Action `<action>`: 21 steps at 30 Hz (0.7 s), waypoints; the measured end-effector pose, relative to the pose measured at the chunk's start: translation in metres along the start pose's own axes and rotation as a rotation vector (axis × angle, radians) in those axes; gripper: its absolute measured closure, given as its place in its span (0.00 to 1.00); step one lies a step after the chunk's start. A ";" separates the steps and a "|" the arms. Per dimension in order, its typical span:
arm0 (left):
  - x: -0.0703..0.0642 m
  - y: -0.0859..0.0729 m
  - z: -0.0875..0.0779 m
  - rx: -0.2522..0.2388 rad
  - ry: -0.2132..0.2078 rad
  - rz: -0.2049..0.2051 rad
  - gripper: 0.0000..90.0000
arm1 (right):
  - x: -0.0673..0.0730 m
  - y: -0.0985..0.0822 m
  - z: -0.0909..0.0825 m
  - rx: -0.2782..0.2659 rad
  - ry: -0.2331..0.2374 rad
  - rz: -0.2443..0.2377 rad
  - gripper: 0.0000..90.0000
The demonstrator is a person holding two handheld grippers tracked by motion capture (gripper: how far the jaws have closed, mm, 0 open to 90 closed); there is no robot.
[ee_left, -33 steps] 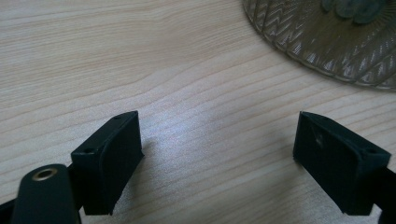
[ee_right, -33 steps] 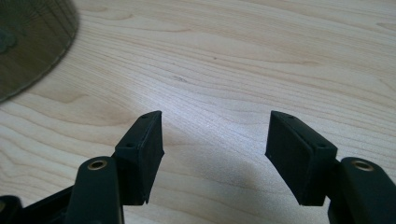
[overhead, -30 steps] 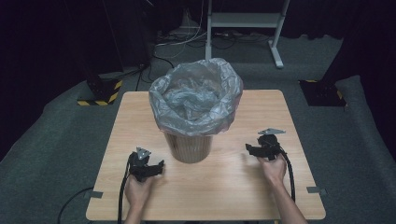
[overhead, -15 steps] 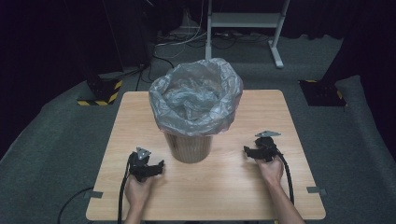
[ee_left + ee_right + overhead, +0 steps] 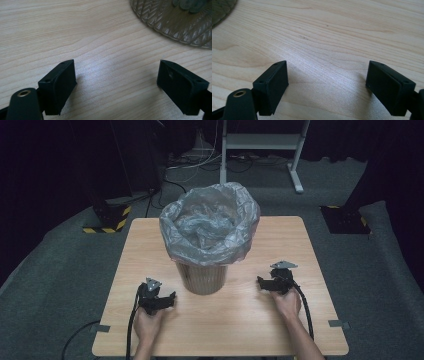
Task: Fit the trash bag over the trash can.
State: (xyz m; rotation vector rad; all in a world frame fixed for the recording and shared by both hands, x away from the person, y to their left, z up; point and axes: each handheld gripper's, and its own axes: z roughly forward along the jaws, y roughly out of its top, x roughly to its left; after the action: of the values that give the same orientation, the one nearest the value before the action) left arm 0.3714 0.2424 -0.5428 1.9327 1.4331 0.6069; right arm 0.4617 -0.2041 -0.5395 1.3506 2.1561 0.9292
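The right gripper point(image 5: 266, 284) has just spread its fingers wide, nothing between.

No writing, label, brand or number can be read on anything here. The one sign-like mark is yellow-and-black hazard striping point(image 5: 106, 216) on a dark base on the floor, well beyond the jaws and past the table's far left corner.

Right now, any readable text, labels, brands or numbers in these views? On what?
None readable.
Bin and its plastic liner: no print or label visible.
Wooden table: plain grain, no marks.
Left gripper and right gripper: black, no lettering.
Floor block with yellow-black stripes: a hazard pattern, no words.
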 end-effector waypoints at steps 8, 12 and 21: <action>0.000 0.000 0.000 0.000 0.000 0.000 0.17 | 0.004 -0.002 -0.001 0.004 -0.072 0.058 0.15; 0.000 0.000 0.000 0.000 0.000 0.000 0.17 | 0.006 -0.004 -0.003 0.005 -0.102 0.088 0.15; 0.000 0.000 0.000 -0.001 -0.001 0.001 0.17 | 0.008 -0.005 -0.004 0.005 -0.122 0.105 0.15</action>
State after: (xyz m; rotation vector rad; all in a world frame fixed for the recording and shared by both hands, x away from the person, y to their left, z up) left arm 0.3715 0.2425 -0.5428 1.9329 1.4316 0.6070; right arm 0.4526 -0.1997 -0.5400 1.4952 2.0145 0.8579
